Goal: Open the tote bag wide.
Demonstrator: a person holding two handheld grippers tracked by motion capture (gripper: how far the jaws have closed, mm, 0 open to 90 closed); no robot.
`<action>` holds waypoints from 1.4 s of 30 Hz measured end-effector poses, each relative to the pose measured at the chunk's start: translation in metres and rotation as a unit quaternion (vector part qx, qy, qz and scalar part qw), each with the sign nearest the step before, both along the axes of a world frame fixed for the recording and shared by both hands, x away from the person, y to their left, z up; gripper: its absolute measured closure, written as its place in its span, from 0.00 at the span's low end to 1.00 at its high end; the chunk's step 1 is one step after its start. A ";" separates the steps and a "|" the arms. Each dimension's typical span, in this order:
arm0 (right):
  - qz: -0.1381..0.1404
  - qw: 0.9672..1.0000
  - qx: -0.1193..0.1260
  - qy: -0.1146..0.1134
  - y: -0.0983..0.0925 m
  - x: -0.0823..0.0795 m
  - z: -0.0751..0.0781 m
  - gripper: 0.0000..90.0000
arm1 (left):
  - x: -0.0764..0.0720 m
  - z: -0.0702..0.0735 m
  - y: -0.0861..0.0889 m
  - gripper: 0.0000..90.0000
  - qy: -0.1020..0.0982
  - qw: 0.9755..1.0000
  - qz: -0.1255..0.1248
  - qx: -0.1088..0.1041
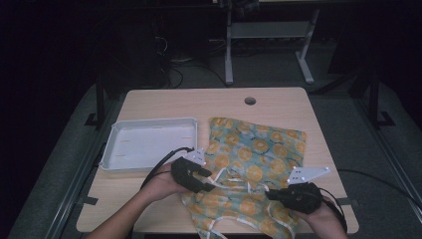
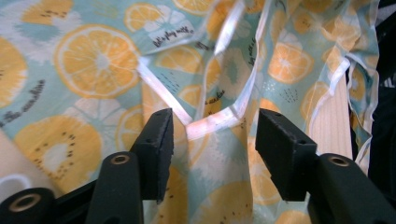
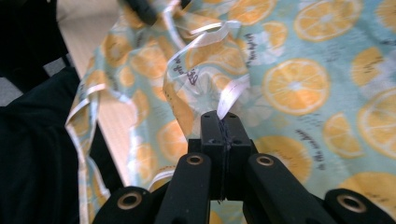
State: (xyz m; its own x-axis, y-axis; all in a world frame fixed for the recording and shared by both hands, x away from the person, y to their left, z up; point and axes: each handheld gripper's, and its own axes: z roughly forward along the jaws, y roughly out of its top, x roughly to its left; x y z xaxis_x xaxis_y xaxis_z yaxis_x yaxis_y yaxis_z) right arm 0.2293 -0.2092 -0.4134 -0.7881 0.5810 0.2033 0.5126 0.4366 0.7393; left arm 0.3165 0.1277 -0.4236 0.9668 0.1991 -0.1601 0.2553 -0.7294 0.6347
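Left claw (image 2: 212, 135) jaws apart over cloth (image 1: 259, 149) | right claw (image 3: 223, 133) pinching strap (image 3: 232, 95)

The cloth (image 1: 254, 154) is pale teal with a print of orange and yellow citrus slices, little black script and white edging (image 2: 161, 91). At its 9 o'clock sits a plain white tray (image 1: 149, 144). Light wood table (image 1: 278, 104), and both grippers (image 1: 209, 180) (image 1: 271, 194) are black.
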 end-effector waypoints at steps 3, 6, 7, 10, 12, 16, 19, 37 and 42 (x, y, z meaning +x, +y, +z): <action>-0.004 1.000 0.004 0.001 -0.005 0.003 0.000 1.00 | -0.002 -0.004 -0.005 0.51 -0.007 1.000 -0.008 0.012; -0.010 1.000 0.003 0.001 -0.008 0.005 0.001 0.99 | -0.001 -0.007 -0.009 0.76 -0.006 1.000 -0.014 0.022; -0.013 1.000 0.002 0.002 -0.009 0.005 0.002 0.99 | 0.000 -0.007 -0.010 0.84 -0.003 1.000 -0.016 0.020; -0.017 1.000 0.000 -0.005 -0.015 0.011 0.004 0.99 | 0.002 -0.003 -0.011 0.98 0.001 1.000 -0.011 0.004; -0.026 1.000 -0.004 -0.006 -0.019 0.015 0.006 0.99 | 0.004 0.003 -0.011 0.99 0.003 1.000 -0.001 -0.016; -0.041 0.999 -0.002 -0.009 -0.028 0.026 0.009 0.99 | 0.010 0.014 -0.013 0.99 0.009 0.999 0.005 -0.048; -0.048 0.999 0.003 -0.005 -0.034 0.033 0.010 0.99 | 0.015 0.021 -0.016 0.99 0.004 0.998 0.008 -0.057; -0.101 0.994 0.045 -0.005 -0.057 0.040 0.029 0.66 | 0.060 0.030 -0.038 1.00 0.005 0.990 0.064 -0.125; -0.091 0.995 0.039 0.000 -0.049 0.024 0.030 0.51 | 0.063 0.029 -0.036 1.00 0.003 0.989 0.074 -0.129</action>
